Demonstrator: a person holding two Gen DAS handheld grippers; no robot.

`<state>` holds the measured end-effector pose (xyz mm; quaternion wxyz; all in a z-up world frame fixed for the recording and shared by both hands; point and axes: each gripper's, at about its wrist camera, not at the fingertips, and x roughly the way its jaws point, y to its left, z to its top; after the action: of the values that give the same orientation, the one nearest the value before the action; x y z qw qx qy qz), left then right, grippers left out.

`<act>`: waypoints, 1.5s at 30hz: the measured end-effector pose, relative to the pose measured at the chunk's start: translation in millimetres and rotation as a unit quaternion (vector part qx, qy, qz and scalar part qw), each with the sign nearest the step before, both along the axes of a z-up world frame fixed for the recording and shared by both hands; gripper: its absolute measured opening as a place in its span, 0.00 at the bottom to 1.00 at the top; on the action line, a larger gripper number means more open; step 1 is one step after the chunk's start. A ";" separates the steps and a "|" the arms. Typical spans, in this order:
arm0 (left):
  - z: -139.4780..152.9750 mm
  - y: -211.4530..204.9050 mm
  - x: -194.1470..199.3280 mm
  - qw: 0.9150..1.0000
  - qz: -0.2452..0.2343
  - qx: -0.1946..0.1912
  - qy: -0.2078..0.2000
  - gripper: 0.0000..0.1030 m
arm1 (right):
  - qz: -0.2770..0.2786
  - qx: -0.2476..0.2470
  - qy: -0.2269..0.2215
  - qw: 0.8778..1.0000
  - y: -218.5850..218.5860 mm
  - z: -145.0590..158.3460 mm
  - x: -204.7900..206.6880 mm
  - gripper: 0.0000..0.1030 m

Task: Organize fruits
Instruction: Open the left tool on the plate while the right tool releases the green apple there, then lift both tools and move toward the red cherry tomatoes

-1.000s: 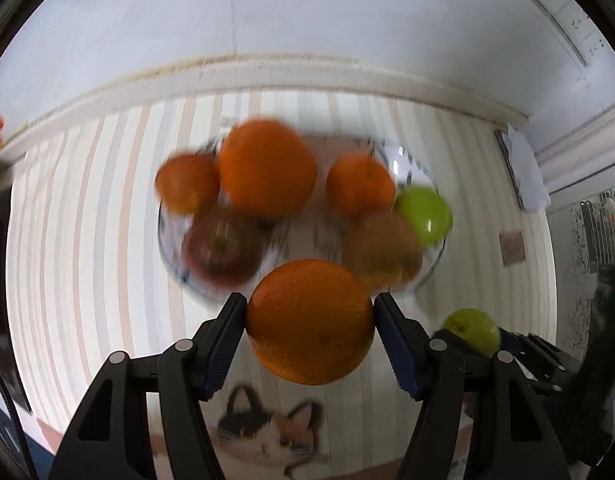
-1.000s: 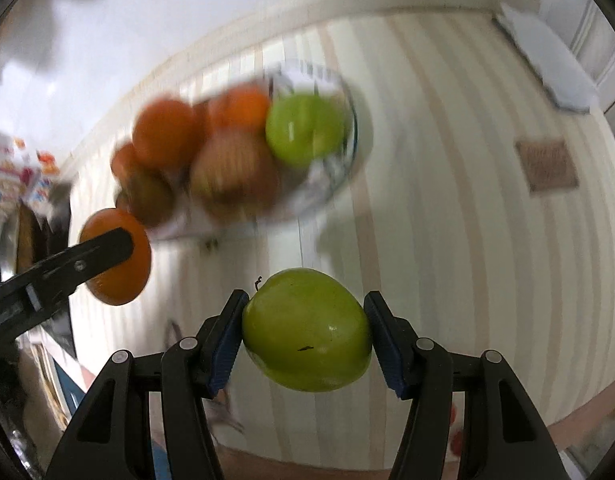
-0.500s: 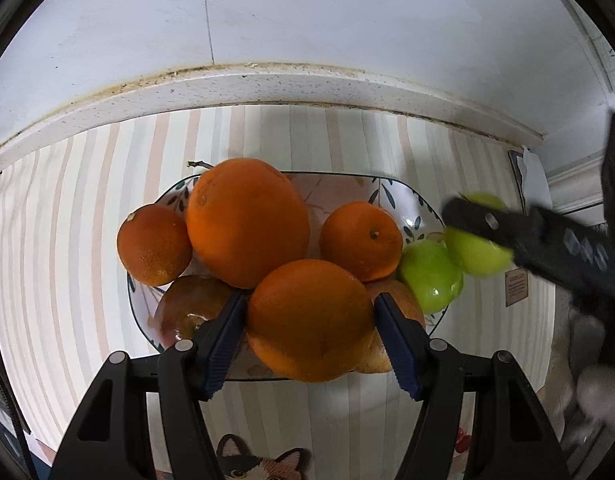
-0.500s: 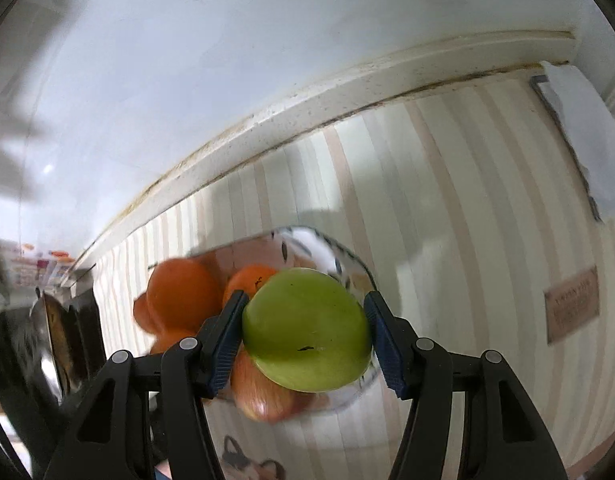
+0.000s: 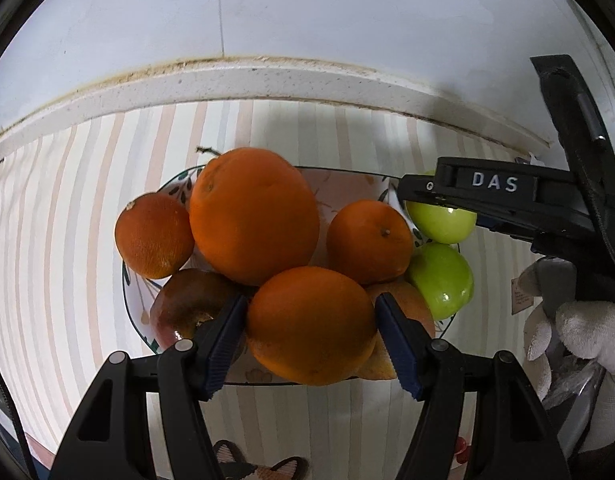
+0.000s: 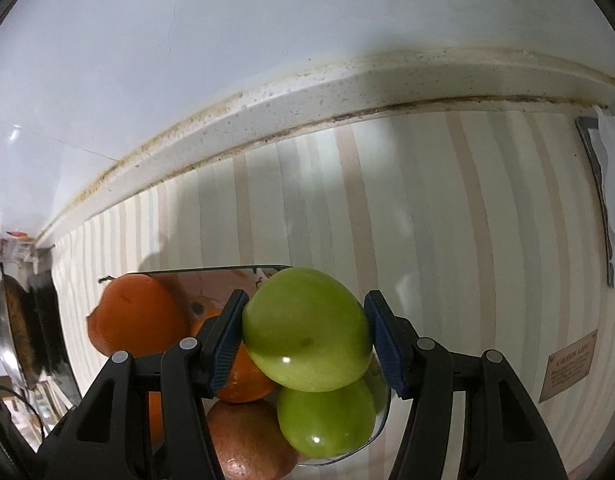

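Left gripper [image 5: 310,326]: clamped on an orange [image 5: 311,326], low over the plate's [image 5: 136,316] near edge. Right gripper [image 6: 305,330]: clamped on an apple [image 6: 307,330] above another apple [image 6: 327,420]. Advice: seat each in a gap before releasing, lest the pile roll.

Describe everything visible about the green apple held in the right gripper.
The green apple is smooth, glossy, yellow-green, with a small dark speck on its skin. The right gripper clamps it between blue ribbed pads. It hangs over the plate's right edge, above a second green apple lying there; whether the two touch cannot be told.
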<state>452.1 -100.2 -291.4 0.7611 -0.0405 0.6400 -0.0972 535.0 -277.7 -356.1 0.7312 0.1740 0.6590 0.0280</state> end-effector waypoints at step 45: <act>17.3 19.6 -117.3 0.991 -0.021 0.127 -0.038 0.82 | -0.035 -0.072 -0.075 0.994 -23.4 97.0 -215.1 0.92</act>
<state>334.8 -80.6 -274.1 0.7815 0.0737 0.6187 -0.0325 319.9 -301.1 -259.1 0.7900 0.1414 0.5957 -0.0323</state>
